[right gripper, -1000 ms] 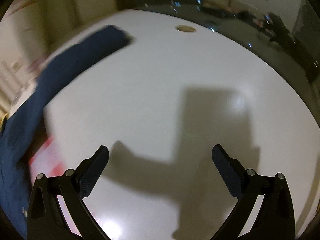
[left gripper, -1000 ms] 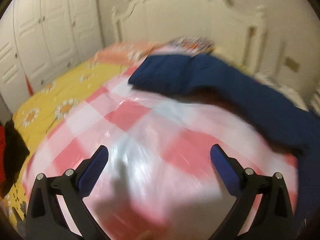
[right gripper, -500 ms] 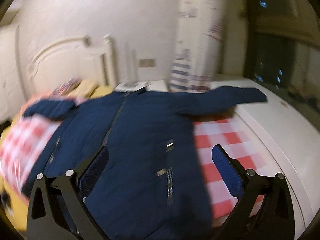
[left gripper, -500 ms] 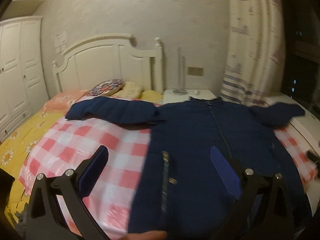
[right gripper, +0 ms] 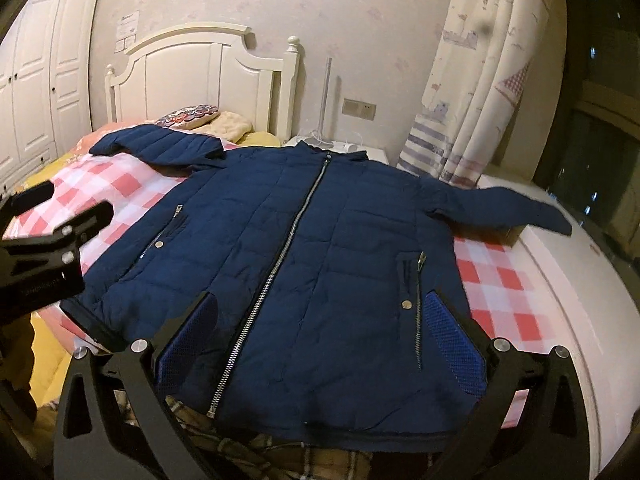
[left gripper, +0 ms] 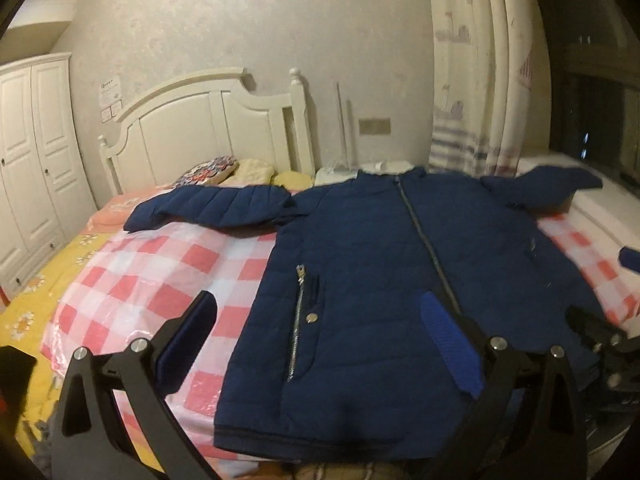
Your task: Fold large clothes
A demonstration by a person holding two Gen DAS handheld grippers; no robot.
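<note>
A navy puffer jacket (left gripper: 360, 260) (right gripper: 340, 220) lies flat and front up on a pink-and-white checked sheet (left gripper: 152, 264) (right gripper: 500, 280), zip closed. One sleeve (left gripper: 212, 206) (right gripper: 160, 144) stretches left toward the pillows. The other sleeve (left gripper: 548, 188) (right gripper: 500, 208) reaches right onto a white ledge. My left gripper (left gripper: 316, 312) hovers open over the hem's left half, by the zip pocket, and also shows at the left edge of the right wrist view as the left gripper (right gripper: 60, 240). My right gripper (right gripper: 320, 304) hangs open above the hem at the zip, holding nothing.
The white headboard (left gripper: 200, 120) and pillows (left gripper: 208, 170) are behind the jacket. A white wardrobe (left gripper: 32, 140) stands left, a curtain (left gripper: 480, 100) and a dark window right. A white ledge (right gripper: 560, 300) runs along the right side. Yellow bedspread (left gripper: 40, 292) lies left, plaid fabric (right gripper: 280, 456) below the hem.
Both views have swung from looking down at the sheet and the white ledge to facing the whole jacket, then drawn closer to its hem. Both grippers stayed open.
</note>
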